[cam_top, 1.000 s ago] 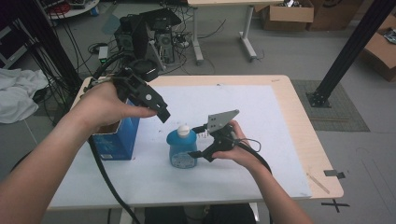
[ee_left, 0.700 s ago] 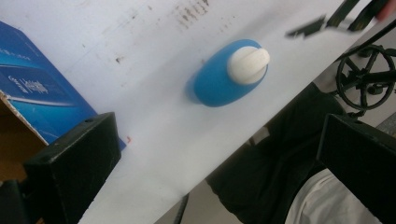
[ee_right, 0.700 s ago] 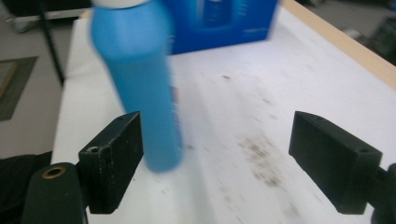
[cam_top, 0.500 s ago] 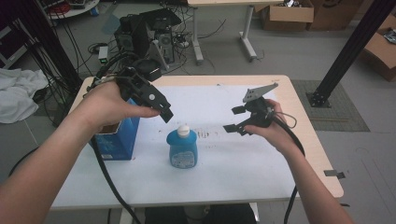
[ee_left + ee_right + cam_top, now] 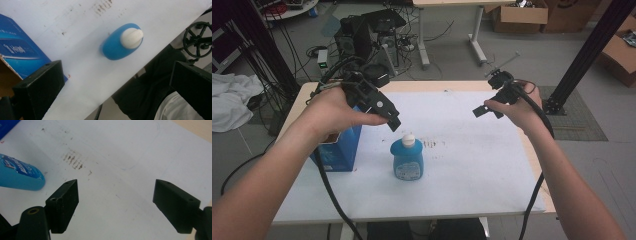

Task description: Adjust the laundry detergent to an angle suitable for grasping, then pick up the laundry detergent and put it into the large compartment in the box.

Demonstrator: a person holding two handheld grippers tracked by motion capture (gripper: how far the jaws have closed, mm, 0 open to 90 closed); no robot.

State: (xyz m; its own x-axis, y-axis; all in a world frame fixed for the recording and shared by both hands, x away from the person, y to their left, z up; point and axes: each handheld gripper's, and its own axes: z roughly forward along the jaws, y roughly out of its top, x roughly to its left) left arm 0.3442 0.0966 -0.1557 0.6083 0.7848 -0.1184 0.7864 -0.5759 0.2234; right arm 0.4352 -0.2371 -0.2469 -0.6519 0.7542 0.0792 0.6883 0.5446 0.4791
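So the table (image 5: 492, 200) has a big white sheet over most of it, with a patch of small brown smudges (image 5: 73, 161) near the middle. Off the far edge there's a tangle of computer gear and cables (image 5: 372, 35) on the floor. On the left side of the sheet sits a blue box (image 5: 337, 152), partly under the person's left forearm. Just to the right of it, near but not touching, the blue bottle (image 5: 407, 161) stands upright with its white cap (image 5: 131, 38) on, nothing gripping it. The left gripper (image 5: 389, 116) hangs in the air right above and slightly left of the cap, jaws spread wide with nothing between them; in the left gripper view you look straight down on the bottle top sitting between the two black jaws, well below them. The right gripper (image 5: 486, 110) is way off over the right half of the table, up in the air, well apart from the bottle. Its jaws have just been closing a bit but are still clearly apart and empty, just bare sheet between them.
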